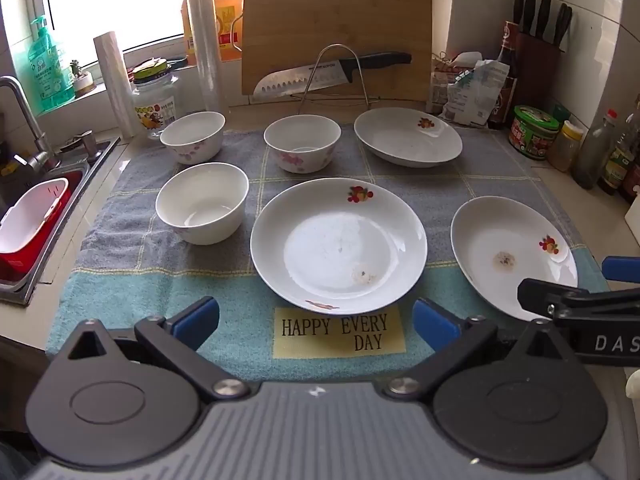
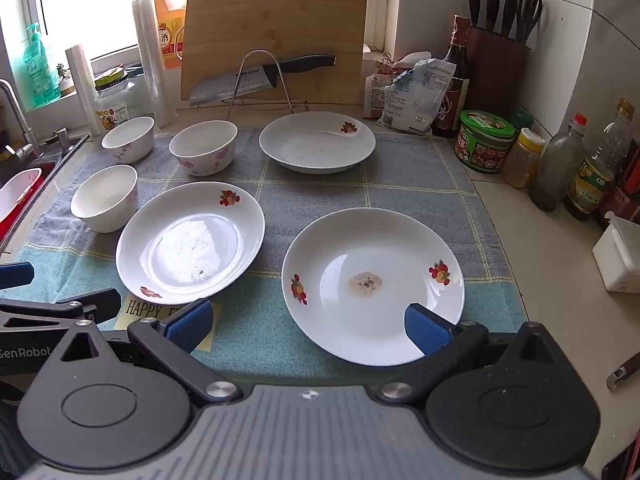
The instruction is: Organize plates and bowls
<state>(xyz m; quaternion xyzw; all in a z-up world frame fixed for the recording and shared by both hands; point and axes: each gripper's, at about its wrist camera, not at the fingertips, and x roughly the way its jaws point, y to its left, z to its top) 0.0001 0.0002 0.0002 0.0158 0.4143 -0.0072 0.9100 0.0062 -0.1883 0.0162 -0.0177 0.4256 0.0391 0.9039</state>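
Note:
Three white plates with red flower prints lie on a grey and teal towel (image 1: 120, 280): a middle plate (image 1: 338, 246) (image 2: 190, 242), a near right plate (image 1: 508, 252) (image 2: 372, 284) and a far plate (image 1: 408, 136) (image 2: 316, 142). Three white bowls stand to the left: a near bowl (image 1: 202, 202) (image 2: 105, 197), a far left bowl (image 1: 193, 136) (image 2: 128, 138) and a far middle bowl (image 1: 302, 142) (image 2: 203, 147). My left gripper (image 1: 316, 322) hangs open just in front of the middle plate. My right gripper (image 2: 308, 326) is open, its right pad over the near right plate's front rim. Nothing is held.
A sink (image 1: 60, 176) with a red and white basket (image 1: 28, 228) lies at the left. A cutting board (image 1: 336, 36), a knife on a wire rack (image 1: 332, 74), film rolls and a jar stand at the back. Bottles and jars (image 2: 560, 164) line the right wall, beside a white box (image 2: 620, 260).

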